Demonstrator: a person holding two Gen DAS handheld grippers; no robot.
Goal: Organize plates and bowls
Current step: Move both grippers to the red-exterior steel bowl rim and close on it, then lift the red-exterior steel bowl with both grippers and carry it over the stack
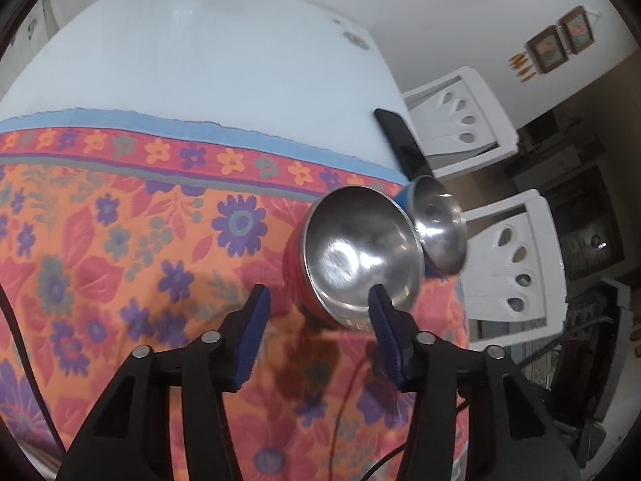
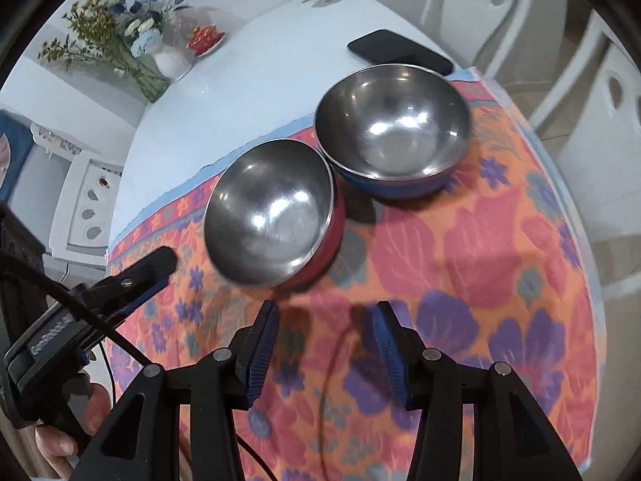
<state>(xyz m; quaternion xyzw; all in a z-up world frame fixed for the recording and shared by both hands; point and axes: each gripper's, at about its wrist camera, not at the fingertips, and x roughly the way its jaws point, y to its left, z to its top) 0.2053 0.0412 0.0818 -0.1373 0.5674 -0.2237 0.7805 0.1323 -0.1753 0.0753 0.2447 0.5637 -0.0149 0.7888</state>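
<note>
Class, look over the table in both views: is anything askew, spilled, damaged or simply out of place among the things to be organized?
Nothing is spilled or damaged. The red bowl and blue bowl sit upright and empty on the floral cloth. The one oddity is a black phone lying near the table edge behind the blue bowl, not tableware.
</note>
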